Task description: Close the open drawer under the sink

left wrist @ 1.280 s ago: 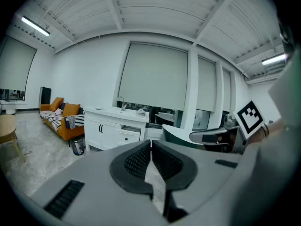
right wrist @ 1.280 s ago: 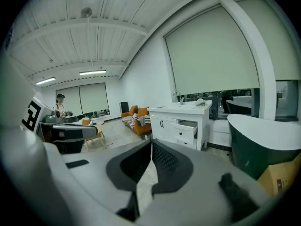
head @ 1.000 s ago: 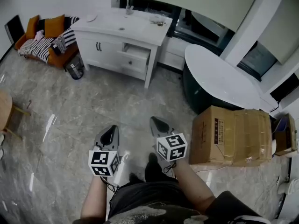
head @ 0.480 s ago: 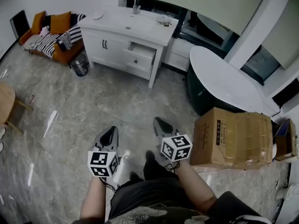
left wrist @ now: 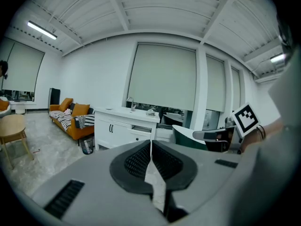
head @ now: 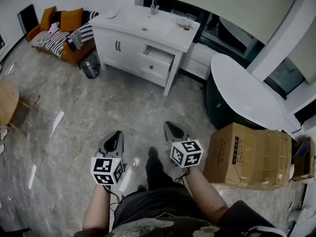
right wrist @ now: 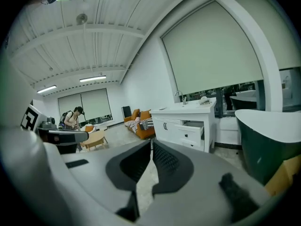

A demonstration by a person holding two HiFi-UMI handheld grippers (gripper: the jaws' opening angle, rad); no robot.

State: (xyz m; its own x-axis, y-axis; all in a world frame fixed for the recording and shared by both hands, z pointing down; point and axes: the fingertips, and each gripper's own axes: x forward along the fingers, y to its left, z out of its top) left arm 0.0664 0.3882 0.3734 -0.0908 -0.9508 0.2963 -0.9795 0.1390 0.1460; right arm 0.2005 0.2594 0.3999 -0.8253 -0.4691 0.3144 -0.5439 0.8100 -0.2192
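Nothing of the closing is done yet: the top drawer (head: 159,58) is standing pulled out of the right half of the white vanity cabinet (head: 123,47), just below the sink counter, at the far side of the room. The person is standing well apart from it, with the whole walk across and the push itself remaining, as far as I am judging it.

The left gripper (head: 114,140) is pointing forward and slightly down with its jaws clenched together on nothing. The right gripper (head: 172,131) is doing the same, pads meeting and nothing between them. A shut tip may be serving well enough for pressing on the drawer front.

The marble floor (head: 98,107) between the person and the cabinet is lying bare, giving a straight path. To the right, the dark bathtub (head: 237,85) with its white rim is crowding the cabinet's right leg, and a cardboard box (head: 249,152) is sitting just beside the right gripper. To the left, a small waste bin (head: 91,65) is standing by the cabinet's corner, with an orange sofa (head: 61,31) behind it and a round wooden table (head: 7,100) at the frame's edge. The drawer's protruding front edge is facing the open floor, so the approach looks best made head-on rather than from the tub side
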